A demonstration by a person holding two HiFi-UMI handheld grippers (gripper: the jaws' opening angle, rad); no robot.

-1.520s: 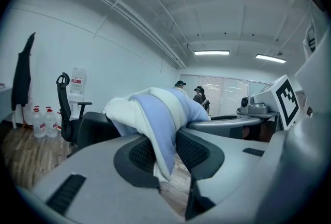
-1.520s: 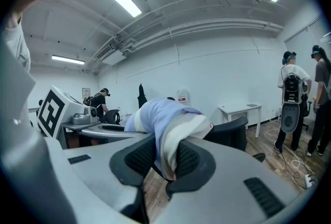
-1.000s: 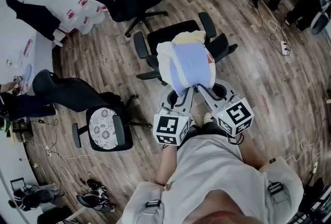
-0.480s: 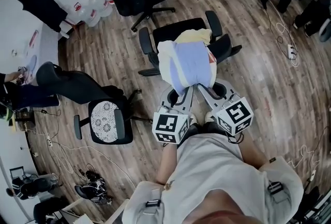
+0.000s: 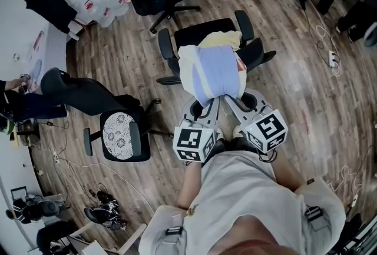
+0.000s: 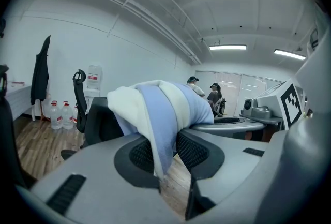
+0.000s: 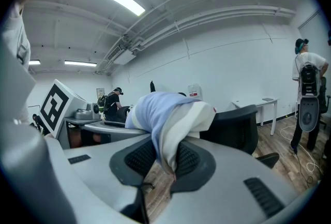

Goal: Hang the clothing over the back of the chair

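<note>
Two tools, the left gripper point(image 5: 205, 109) and right gripper point(image 5: 234, 104), hold the clothing point(image 5: 215, 71) up by the chair point(image 5: 197, 35), with bare floor point(image 5: 294, 89) around. Left gripper view: jaws pinch a fold; bottle point(image 6: 54, 114) labels unreadable. Right gripper view: jaws pinch another fold.

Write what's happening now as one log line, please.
step: hanging clothing over chair | left gripper: shut on clothing | right gripper: shut on clothing | clothing: bunched between both grippers
</note>
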